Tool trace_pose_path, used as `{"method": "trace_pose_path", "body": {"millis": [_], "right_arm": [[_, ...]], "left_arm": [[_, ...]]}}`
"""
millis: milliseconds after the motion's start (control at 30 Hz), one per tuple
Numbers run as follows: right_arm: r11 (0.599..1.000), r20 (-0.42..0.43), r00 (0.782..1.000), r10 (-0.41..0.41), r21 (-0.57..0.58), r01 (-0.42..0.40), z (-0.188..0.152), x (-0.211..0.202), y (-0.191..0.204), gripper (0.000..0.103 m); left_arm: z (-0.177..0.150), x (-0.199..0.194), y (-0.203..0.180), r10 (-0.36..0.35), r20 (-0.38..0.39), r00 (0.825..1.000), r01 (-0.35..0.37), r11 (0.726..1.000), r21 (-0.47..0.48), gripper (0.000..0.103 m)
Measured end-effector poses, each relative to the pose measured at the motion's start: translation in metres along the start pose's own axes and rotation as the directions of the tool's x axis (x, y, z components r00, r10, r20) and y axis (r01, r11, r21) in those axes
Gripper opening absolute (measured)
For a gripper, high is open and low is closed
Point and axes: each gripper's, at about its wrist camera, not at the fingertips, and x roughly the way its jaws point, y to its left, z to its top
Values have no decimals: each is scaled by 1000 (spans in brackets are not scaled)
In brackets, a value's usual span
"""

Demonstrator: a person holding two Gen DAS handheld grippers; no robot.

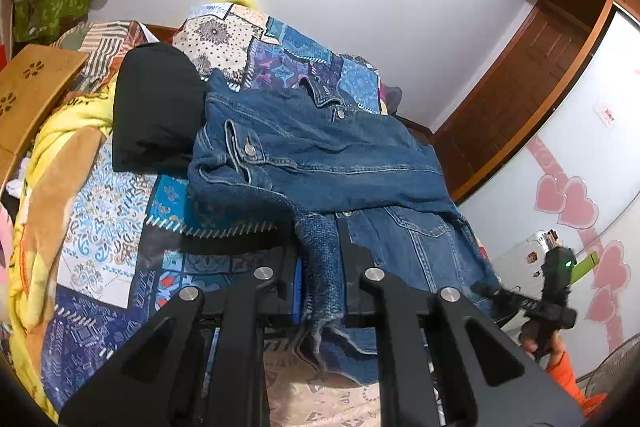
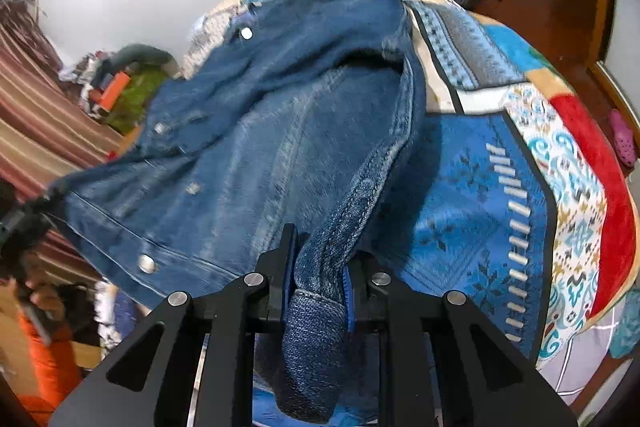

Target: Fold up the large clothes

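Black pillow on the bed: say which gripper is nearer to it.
Left. The left gripper, clamped on the denim jacket, sits just below the black pillow; the right gripper holds the jacket's far edge, across the garment.

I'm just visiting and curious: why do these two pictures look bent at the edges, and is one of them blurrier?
Both are fisheye views, so walls and door frames bow and the corners go black. Left wrist view: sharp, the denim jacket stitching crisp, a dark shadow under it on the quilt. Right wrist view: the jacket smeared by motion blur, the quilt beside it clearer.
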Motion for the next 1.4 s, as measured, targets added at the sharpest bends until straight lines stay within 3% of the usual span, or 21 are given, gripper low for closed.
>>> {"method": "trace_pose_path", "body": {"millis": [167, 333, 433, 500, 600, 700, 767, 1000, 1267, 1400], "right_arm": [[999, 104, 994, 40, -30, -37, 34, -23, 14, 16], [996, 230, 972, 56, -85, -38, 89, -34, 31, 16], [995, 281, 959, 32, -98, -5, 126, -30, 35, 16], [997, 289, 957, 21, -80, 2, 145, -19, 31, 16], [1000, 276, 961, -9, -18, 14, 178, 10, 12, 16], [1000, 235, 972, -23, 18, 19, 200, 43, -1, 16], [999, 203, 978, -46, 22, 43, 205, 63, -6, 16], [990, 103, 985, -142, -6, 143, 215, 124, -21, 17], [991, 47, 990, -135, 10, 134, 213, 132, -34, 21], [973, 67, 973, -220, -57, 224, 211, 120, -18, 24]], "left_arm": [[23, 4, -2, 4, 28, 1000, -5, 1000, 22, 12], [63, 9, 0, -4, 95, 995, 1, 999, 36, 12], [95, 22, 15, -50, 114, 992, 53, 998, -24, 12], [115, 35, 28, -44, 122, 992, 52, 996, -66, 12], [140, 62, 48, -8, 123, 992, 22, 994, -110, 12], [158, 101, 69, 10, 78, 997, 2, 988, -151, 12], [166, 135, 78, 75, 30, 997, -70, 988, -141, 12], [159, 216, 112, 192, -125, 973, -207, 972, -114, 15], [149, 226, 118, 195, -171, 966, -212, 974, -84, 18], [151, 216, 101, 266, -155, 952, -271, 963, -12, 26]]}}
